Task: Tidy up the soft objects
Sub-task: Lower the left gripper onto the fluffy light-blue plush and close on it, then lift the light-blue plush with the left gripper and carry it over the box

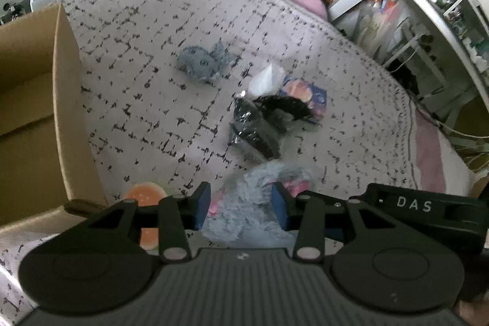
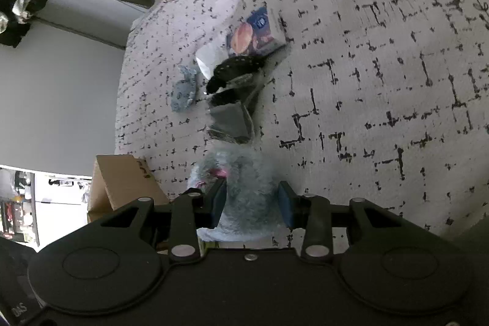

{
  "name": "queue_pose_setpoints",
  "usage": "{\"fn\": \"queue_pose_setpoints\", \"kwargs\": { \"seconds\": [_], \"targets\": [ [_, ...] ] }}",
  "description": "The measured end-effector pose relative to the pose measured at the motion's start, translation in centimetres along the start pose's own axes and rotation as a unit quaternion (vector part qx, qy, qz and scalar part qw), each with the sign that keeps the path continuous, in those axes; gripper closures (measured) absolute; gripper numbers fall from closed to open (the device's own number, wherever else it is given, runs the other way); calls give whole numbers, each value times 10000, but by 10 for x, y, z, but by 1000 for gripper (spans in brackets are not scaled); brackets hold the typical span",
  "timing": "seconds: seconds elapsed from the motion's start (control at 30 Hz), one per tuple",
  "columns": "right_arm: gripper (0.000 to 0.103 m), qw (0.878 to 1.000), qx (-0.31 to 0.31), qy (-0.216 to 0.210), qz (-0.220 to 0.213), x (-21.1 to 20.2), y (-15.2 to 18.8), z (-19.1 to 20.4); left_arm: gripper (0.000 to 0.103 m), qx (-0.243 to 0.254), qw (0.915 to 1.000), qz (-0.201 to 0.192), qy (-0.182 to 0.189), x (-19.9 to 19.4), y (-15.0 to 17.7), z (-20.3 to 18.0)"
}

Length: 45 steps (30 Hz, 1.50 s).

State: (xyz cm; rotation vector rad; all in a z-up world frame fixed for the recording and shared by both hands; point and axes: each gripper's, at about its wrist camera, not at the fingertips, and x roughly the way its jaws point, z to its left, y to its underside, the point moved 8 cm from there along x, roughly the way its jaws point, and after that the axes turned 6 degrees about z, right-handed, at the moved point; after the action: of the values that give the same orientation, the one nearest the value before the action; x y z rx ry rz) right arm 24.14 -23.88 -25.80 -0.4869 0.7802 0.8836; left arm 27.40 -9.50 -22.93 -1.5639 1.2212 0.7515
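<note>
Both pairs of jaws clamped on one fluffy blue toy (image 1: 250, 203) above speckled bedspread (image 1: 146, 29), cardboard box (image 1: 30, 112) beside.

The left hand-held gripper (image 1: 241, 205) is matte black, with two blue pads (image 1: 201, 203) at the tips of its fingers. Behind them sit angular black linkage arms pinned by round silver rivets (image 1: 173, 253), two large round housings, and a ribbed grey centre plate with one small screw. The right hand-held gripper (image 2: 252, 200) looks alike; white letters "DAS" mark its body.
</note>
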Motion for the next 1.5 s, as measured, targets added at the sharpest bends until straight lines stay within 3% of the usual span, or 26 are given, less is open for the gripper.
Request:
{"fn": "queue_pose_setpoints", "kwargs": {
  "seconds": [0.2, 0.37, 0.73, 1.23, 1.5],
  "targets": [
    [72, 9998, 119, 81, -98, 7, -4, -4, 61, -150, 9999, 33, -16, 14, 2, 2],
    [77, 9996, -183, 81, -215, 2, -3, 3, 71, -122, 9999, -67, -45, 10, 2, -3],
    [78, 9953, -606, -388, -646, -23, -1, 19, 73, -68, 9986, -503, -149, -25, -4, -13],
    [79, 9748, -1410, -1257, -1187, -51, 8, 65, 74, -5, 9934, -1141, -146, -91, -14, -6],
    [79, 9626, -1825, -1556, -1256, -52, 19, 93, 75, -116, 9906, -1356, -153, -117, -13, 12]
  ]
}}
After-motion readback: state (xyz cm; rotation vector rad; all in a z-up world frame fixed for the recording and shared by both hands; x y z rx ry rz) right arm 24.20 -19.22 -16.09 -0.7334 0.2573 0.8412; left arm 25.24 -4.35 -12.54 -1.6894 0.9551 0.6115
